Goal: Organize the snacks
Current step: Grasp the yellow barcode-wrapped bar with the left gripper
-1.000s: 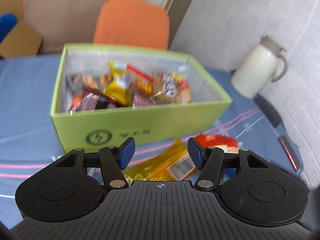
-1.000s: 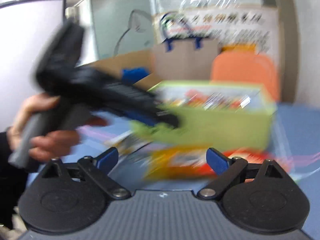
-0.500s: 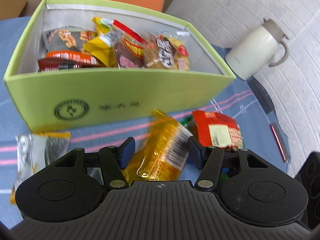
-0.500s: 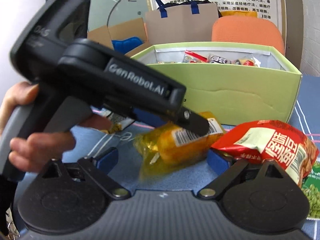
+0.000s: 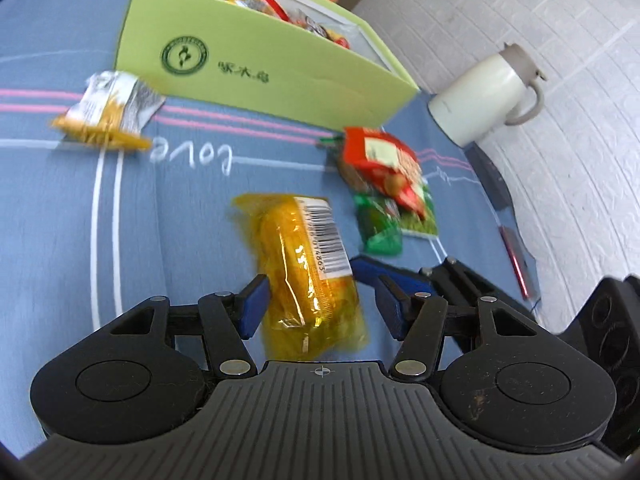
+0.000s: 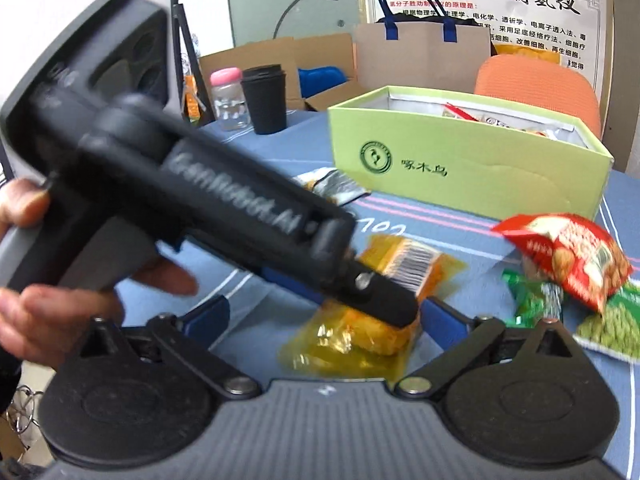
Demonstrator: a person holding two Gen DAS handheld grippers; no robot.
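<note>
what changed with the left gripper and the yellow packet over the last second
The left gripper dropped from box height toward the tablecloth, and its open fingers now straddle the near end of the yellow packet, not closed on it. The right gripper came in close beside it, also open. The green box, red packet, silver packet and white jug stayed put.

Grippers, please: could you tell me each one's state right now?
Left gripper: open, straddling the yellow snack pack.
Right gripper: open, holding nothing.
</note>
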